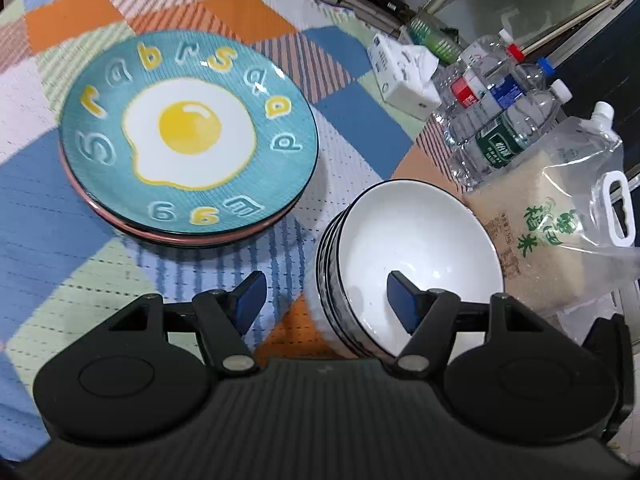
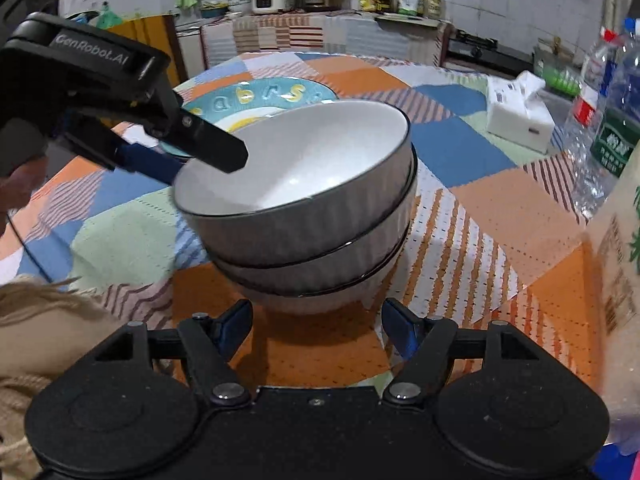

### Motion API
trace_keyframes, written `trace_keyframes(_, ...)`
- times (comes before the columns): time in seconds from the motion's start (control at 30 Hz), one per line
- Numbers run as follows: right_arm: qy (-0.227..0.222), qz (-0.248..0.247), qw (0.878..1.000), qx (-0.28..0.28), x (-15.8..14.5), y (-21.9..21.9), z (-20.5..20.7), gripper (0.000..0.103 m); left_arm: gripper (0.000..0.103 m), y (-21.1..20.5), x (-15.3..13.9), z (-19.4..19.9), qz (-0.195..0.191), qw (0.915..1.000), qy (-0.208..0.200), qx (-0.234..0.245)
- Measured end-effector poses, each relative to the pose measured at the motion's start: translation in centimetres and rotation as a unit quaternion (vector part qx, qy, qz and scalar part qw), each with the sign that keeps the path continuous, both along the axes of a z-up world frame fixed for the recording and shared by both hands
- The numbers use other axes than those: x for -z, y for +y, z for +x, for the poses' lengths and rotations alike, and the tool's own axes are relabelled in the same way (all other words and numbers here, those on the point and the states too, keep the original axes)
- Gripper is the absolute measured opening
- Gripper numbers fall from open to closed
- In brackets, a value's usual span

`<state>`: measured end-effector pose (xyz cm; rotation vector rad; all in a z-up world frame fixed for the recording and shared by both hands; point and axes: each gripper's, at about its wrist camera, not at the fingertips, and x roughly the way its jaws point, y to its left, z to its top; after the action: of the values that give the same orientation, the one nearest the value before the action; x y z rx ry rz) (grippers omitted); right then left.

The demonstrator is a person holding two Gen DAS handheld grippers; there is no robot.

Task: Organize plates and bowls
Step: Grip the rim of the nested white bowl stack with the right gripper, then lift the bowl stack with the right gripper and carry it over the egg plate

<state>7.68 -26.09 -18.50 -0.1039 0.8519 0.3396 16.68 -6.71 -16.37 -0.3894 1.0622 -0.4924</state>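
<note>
— On the patchwork cloth (image 1: 352, 128), where's the bowl stack (image 2: 312, 216)?
— Near edge, right of the egg plates (image 1: 188, 136). Left gripper (image 1: 324, 300) spread wide astride the top rim; right gripper (image 2: 318, 330) released, just short.

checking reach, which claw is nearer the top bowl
Left. The left claw straddles the top bowl rim, open; the right claw is open, short of the stack's base.
</note>
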Motion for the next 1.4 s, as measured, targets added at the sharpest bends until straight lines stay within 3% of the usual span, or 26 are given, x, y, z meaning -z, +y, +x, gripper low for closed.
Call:
trace_keyframes(0.07, 0.004, -0.011, 1.0, 0.003, 0.8, 0.1, 0.7, 0.08, 0.062, -0.3, 0.2, 0.3, -0.002, 1.0, 0.005, -0.004)
trace_keyframes(0.17, -0.014, -0.04, 0.999, 0.006, 1.6, 0.6, 1.1, 0.092, 0.058, -0.6, 0.6, 0.5, -0.004, 1.0, 0.008, 0.002)
trace_keyframes(0.43, -0.043, -0.018, 0.999, -0.012, 2.1, 0.5, 1.3, 0.096, 0.047, -0.4, 3.1, 0.9, -0.035, 0.9981, 0.051, -0.005)
trace_keyframes(0.53, -0.055, -0.015, 0.998, -0.03, 2.3, 1.0, 1.8, 0.095, 0.037, -0.3, 3.3, 0.9, -0.057, 0.9971, 0.05, -0.008)
trace_keyframes(0.67, -0.042, -0.022, 0.999, -0.022, 1.8, 2.1, 2.2, 0.094, 0.037, -0.8, 2.9, 0.7, -0.05, 0.9965, 0.044, -0.05)
trace_keyframes(0.73, -0.048, -0.017, 0.999, -0.012, 1.9, 2.2, 2.2, 0.094, 0.037, -1.2, 2.7, 0.4, -0.037, 0.9978, 0.029, -0.046)
trace_keyframes(0.83, -0.053, 0.004, 0.999, -0.009, 2.0, 1.7, 2.0, 0.094, 0.037, -1.0, 2.8, 0.8, -0.044, 0.9973, 0.038, -0.044)
trace_keyframes(1.17, -0.084, 0.012, 0.996, -0.017, 2.8, 1.5, 0.8, 0.093, 0.04, -1.5, 2.3, 0.7, -0.024, 0.999, 0.037, 0.002)
trace_keyframes(1.4, -0.095, 0.023, 0.995, -0.007, 2.0, 1.3, -0.1, 0.093, 0.04, -1.4, 0.3, -0.1, -0.019, 0.999, 0.031, 0.026)
